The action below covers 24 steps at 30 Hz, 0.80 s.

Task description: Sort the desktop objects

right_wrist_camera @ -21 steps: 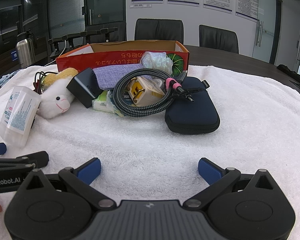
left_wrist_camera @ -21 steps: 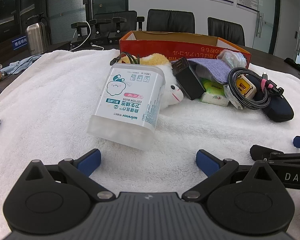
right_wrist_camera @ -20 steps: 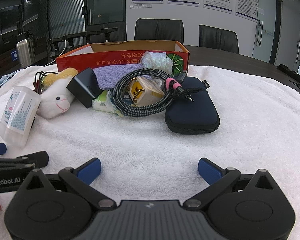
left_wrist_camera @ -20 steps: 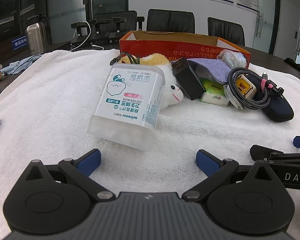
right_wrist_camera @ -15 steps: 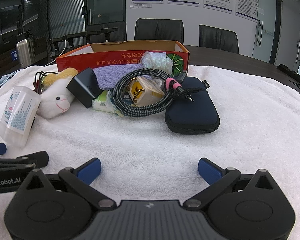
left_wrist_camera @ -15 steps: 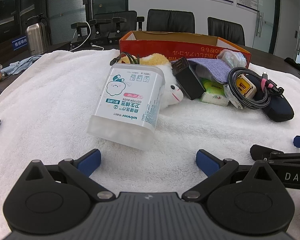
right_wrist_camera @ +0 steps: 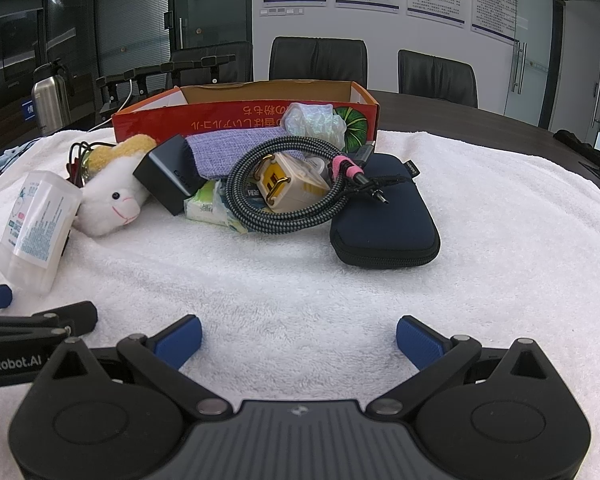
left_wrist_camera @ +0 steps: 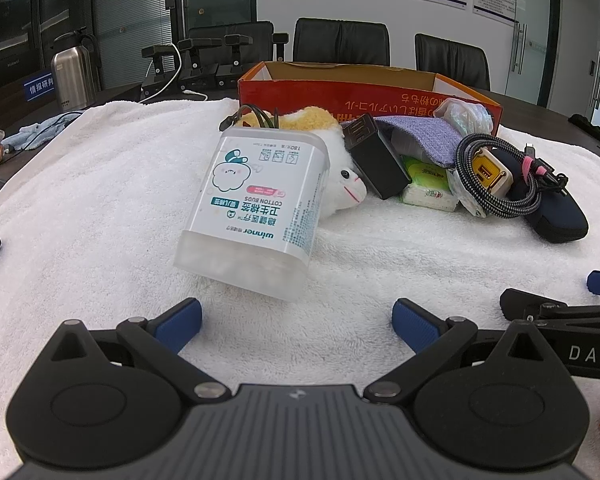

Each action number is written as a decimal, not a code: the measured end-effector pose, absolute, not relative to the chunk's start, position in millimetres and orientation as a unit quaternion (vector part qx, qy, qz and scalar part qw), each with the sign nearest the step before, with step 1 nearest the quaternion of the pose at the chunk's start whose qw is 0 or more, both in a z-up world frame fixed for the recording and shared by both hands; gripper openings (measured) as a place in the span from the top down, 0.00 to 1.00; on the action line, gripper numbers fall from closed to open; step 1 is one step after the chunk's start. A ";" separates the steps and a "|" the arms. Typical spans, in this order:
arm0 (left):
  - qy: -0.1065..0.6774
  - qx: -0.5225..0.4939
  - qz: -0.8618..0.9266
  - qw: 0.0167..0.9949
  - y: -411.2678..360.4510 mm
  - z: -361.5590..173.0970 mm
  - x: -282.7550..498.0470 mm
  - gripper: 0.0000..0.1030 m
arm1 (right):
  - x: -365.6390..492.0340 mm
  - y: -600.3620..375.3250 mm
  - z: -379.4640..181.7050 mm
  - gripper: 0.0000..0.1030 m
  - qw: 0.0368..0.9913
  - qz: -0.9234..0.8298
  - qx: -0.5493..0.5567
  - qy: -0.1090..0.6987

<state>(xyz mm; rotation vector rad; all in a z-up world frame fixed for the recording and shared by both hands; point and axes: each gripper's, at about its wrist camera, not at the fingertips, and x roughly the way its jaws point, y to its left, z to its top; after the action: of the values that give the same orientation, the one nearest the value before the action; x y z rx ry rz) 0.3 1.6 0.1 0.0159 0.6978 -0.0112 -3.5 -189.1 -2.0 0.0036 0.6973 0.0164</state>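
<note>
Cotton-bud box (left_wrist_camera: 256, 200) before left hand-held gripper (left_wrist_camera: 296, 322)

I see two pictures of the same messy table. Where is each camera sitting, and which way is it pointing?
Left wrist view: sits on the left gripper, low over the white towel, facing the cotton bud box; its own open blue-tipped fingers show, plus the right gripper at the right edge.
Right wrist view: sits on the right gripper, facing the braided cable and navy case; its open fingers show, plus the left gripper at the left edge.
Shared: red cardboard box, plush toy, the whole pile.
</note>
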 end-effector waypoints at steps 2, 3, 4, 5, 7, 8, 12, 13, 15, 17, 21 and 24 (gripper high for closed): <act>0.342 0.008 -0.005 0.940 1.5 0.1 0.3 0.00 | -3.4 -188.7 -2.1 0.00 0.940 0.008 0.002 0.342; 0.342 0.008 -0.006 0.940 1.8 0.0 0.4 0.00 | -3.4 -188.7 -2.2 0.00 0.940 0.008 0.002 0.342; 0.342 0.008 -0.006 0.940 1.5 0.1 0.3 0.00 | -3.3 -188.6 -2.2 0.00 0.940 0.008 0.002 0.342; 0.342 0.008 -0.005 0.940 1.3 0.1 0.3 0.00 | -3.1 -188.5 -2.3 0.00 0.940 0.008 0.002 0.342; 0.341 0.007 -0.006 0.940 2.3 0.0 0.3 0.00 | -2.7 -188.4 -2.4 0.00 0.940 0.008 0.002 0.341; 0.341 0.008 -0.005 0.940 1.2 0.0 0.1 0.00 | -1.8 -188.0 -2.8 0.00 0.940 0.009 0.003 0.341; 0.334 0.021 -0.005 0.942 -1.8 2.0 -1.3 0.00 | -2.6 -188.9 1.0 0.00 0.938 0.022 -0.007 0.345; 0.327 0.023 -0.006 0.945 -1.3 4.7 -2.9 0.00 | -1.8 -190.0 3.1 0.00 0.938 0.025 -0.006 0.344; 0.305 0.015 -0.008 0.952 2.6 13.9 -6.7 0.00 | -8.8 -194.7 13.9 0.00 0.946 0.040 0.004 0.320; 0.287 -0.008 -0.013 0.958 11.0 24.5 -7.6 0.00 | -12.2 -201.2 28.6 0.00 0.953 0.061 0.008 0.296; 0.265 -0.007 -0.026 0.964 25.3 39.1 3.0 0.00 | -5.5 -216.5 57.0 0.00 0.960 0.111 0.016 0.255; 0.267 0.008 -0.037 0.963 31.3 36.9 21.6 0.00 | 13.5 -224.2 68.5 0.02 0.956 0.145 0.031 0.252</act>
<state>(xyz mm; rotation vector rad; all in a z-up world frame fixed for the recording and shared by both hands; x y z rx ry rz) 21.6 31.3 36.9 0.0167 0.5416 -0.0749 13.5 -224.2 68.5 0.0631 0.5124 0.2939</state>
